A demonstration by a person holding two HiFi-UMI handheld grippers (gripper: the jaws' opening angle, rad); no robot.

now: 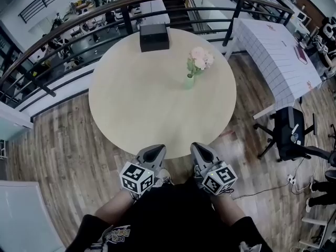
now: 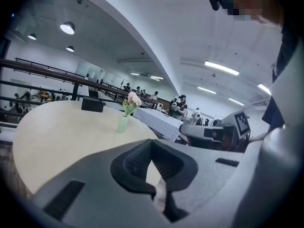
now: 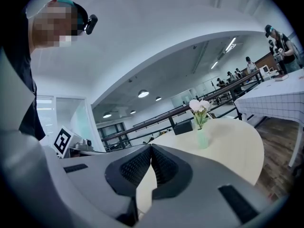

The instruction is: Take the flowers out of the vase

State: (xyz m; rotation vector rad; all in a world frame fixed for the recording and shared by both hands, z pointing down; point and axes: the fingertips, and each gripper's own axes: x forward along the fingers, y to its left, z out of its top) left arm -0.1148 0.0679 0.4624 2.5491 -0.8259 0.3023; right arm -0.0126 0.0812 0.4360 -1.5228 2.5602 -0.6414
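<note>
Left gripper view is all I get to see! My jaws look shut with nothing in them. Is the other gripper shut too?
Observer: Yes. The right gripper view shows the right gripper with its jaws together and nothing between them.
Operator: Where's the vase if you look from up high?
Observer: In the head view the vase stands on the right half of the round table, nearer the far edge than the person's side.
Operator: Is there stuff on the floor by the table?
Observer: A black office chair stands on the wood floor to the table's right.
</note>
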